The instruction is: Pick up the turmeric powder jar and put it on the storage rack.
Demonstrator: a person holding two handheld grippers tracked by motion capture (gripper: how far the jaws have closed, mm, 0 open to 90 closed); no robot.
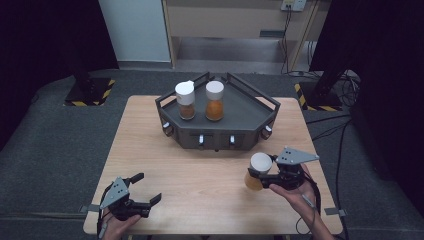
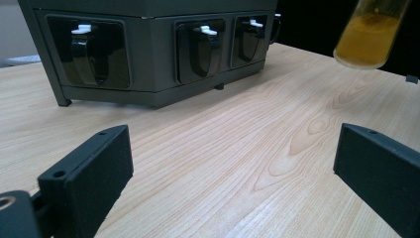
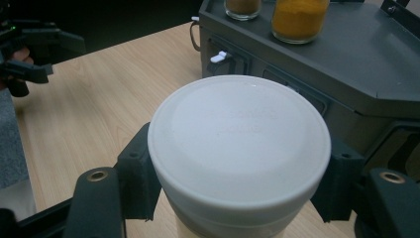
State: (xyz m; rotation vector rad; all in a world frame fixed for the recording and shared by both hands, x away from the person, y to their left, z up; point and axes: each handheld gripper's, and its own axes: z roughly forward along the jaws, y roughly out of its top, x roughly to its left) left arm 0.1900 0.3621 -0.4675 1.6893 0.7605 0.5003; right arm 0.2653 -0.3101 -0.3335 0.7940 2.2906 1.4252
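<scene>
A pale wooden counter [image 1: 200, 170] carries a dark angular rack [image 1: 235, 112] at its far edge, where two white-capped spice jars stand side by side, one brown [image 1: 185, 100] and one orange [image 1: 214, 101]. Near the counter's right front, the right tongs [image 1: 261, 176] clamp a third white-lidded jar [image 1: 259, 170] of orange powder just under its lid, held clear above the wood. At the left front corner, the left tongs [image 1: 145, 191] sit with jaws spread wide, gripping nothing.
</scene>
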